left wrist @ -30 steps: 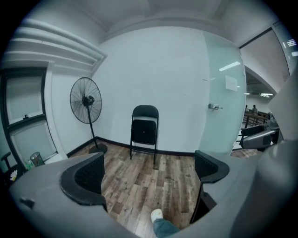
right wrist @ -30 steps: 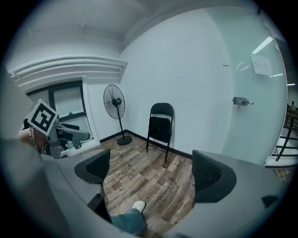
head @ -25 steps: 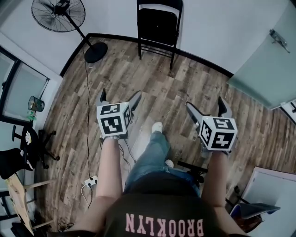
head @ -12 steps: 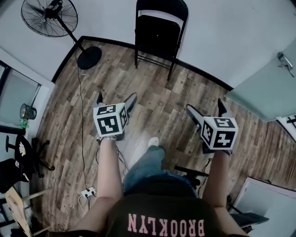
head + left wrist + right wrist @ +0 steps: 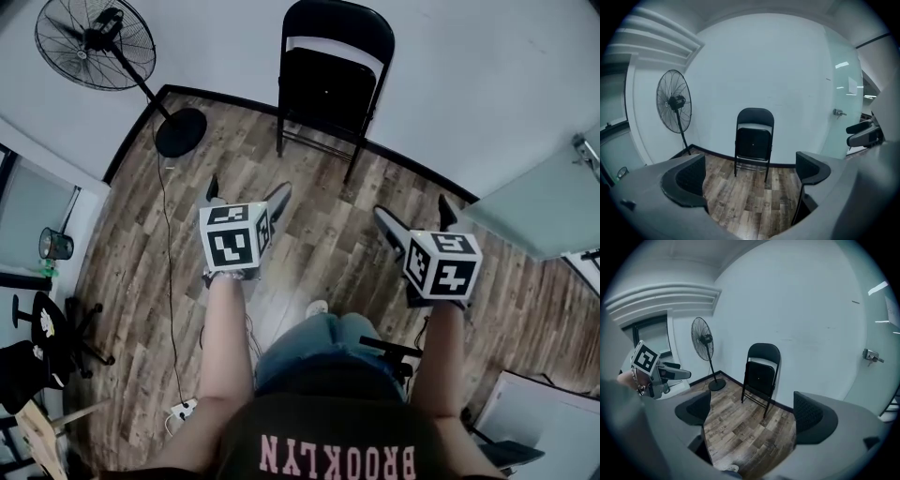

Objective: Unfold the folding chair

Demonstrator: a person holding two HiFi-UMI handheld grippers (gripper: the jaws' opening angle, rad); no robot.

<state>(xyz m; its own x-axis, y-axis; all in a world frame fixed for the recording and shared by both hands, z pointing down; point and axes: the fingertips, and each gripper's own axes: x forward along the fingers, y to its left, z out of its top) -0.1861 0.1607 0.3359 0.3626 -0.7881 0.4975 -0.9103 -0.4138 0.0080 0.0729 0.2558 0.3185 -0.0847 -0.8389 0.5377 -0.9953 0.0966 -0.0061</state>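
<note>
A black folding chair (image 5: 333, 80) stands folded, leaning against the white wall straight ahead; it also shows in the left gripper view as the chair (image 5: 753, 140) and in the right gripper view as the chair (image 5: 761, 376). My left gripper (image 5: 246, 192) is held open over the wooden floor, well short of the chair, with nothing between its jaws. The right gripper (image 5: 412, 214) is open too, level with the left one and empty. Between them, low in the head view, are the person's legs and a shoe (image 5: 317, 308).
A standing fan (image 5: 94, 42) with a round base (image 5: 181, 132) is left of the chair, its cable running down the floor to a power strip (image 5: 183, 410). A glass door (image 5: 553, 202) is at the right. Office chairs (image 5: 37, 337) crowd the left edge.
The person has walked towards the chair, which now looks larger and nearer in the head view. Both grippers stayed open and kept their spacing.
</note>
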